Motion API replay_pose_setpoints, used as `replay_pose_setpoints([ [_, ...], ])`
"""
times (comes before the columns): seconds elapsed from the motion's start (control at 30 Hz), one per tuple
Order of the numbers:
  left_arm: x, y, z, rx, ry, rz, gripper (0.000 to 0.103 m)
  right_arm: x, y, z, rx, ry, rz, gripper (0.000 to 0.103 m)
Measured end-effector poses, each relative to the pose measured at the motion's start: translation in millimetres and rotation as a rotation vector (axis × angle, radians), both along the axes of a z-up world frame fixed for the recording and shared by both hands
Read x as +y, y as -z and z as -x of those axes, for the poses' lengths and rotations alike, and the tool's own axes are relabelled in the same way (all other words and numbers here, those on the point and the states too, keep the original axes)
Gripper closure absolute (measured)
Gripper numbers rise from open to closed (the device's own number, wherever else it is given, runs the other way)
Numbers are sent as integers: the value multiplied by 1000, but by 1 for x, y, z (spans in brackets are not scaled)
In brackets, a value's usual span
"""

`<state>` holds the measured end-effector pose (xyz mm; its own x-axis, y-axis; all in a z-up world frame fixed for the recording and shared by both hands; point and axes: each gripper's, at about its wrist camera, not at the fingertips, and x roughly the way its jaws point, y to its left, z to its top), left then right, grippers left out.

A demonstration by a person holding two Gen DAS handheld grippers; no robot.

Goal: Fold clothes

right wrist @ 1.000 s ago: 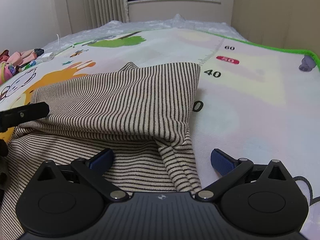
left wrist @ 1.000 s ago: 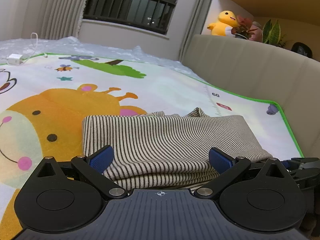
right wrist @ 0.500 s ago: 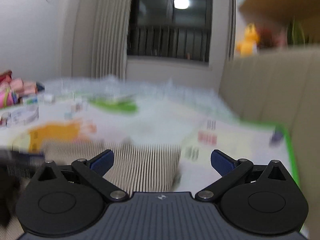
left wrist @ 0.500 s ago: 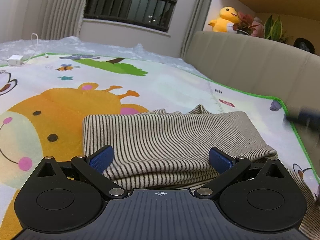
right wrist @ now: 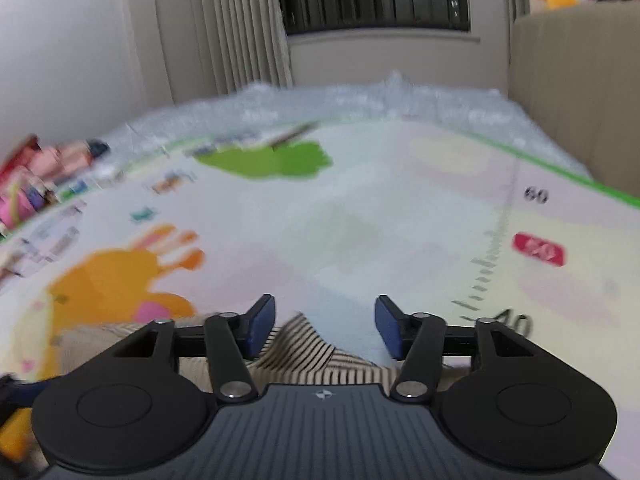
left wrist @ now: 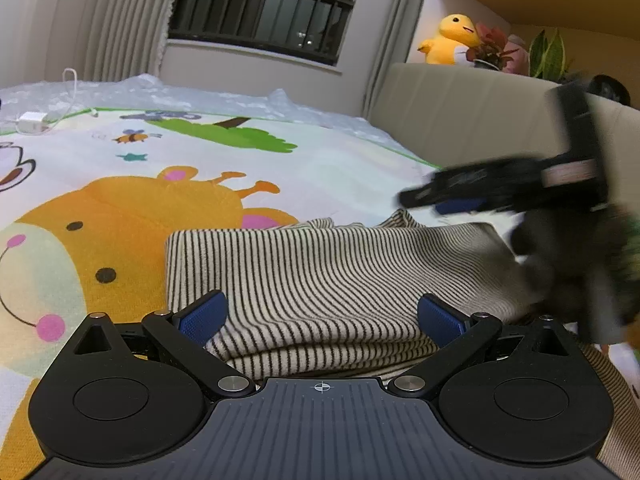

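Observation:
A cream and dark striped garment [left wrist: 328, 276] lies folded on the cartoon play mat [left wrist: 120, 208]. My left gripper [left wrist: 320, 316] hovers low over its near edge, open wide, with the cloth under and between the blue pads [left wrist: 204, 316] and untouched by them. My right gripper [right wrist: 325, 328] is over the garment's far corner [right wrist: 304, 344]. Its jaws are closing, with the cloth's peak between the pads and a gap on each side. The left wrist view catches that right gripper [left wrist: 432, 200] as a dark blur above the garment's right end.
A beige padded wall [left wrist: 460, 120] borders the mat on the right, with a yellow plush toy [left wrist: 452, 38] and plants on the ledge above. A white charger and cable [left wrist: 34, 122] lie at the far left. Crinkled plastic sheet [right wrist: 360, 100] edges the far side; colourful toys [right wrist: 24, 184] sit left.
The right gripper swept forward over the garment to its far corner and entered the left wrist view on the right; its jaws narrowed. The left gripper stayed put.

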<state>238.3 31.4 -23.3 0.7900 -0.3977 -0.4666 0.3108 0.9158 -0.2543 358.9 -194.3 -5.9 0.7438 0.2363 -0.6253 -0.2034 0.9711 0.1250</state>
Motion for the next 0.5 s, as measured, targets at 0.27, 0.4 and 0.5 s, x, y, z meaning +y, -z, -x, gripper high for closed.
replay_pose_setpoints([
  [0.27, 12, -6, 4, -3, -17, 70, 0, 19, -2, 27, -16, -89, 52, 94],
  [0.4, 49, -26, 15, 40, -100, 237, 0, -2, -41, 77, -81, -140, -35, 95],
  [0.5, 71, -43, 22, 63, -137, 325, 0, -15, -59, 122, -97, -183, -63, 95],
])
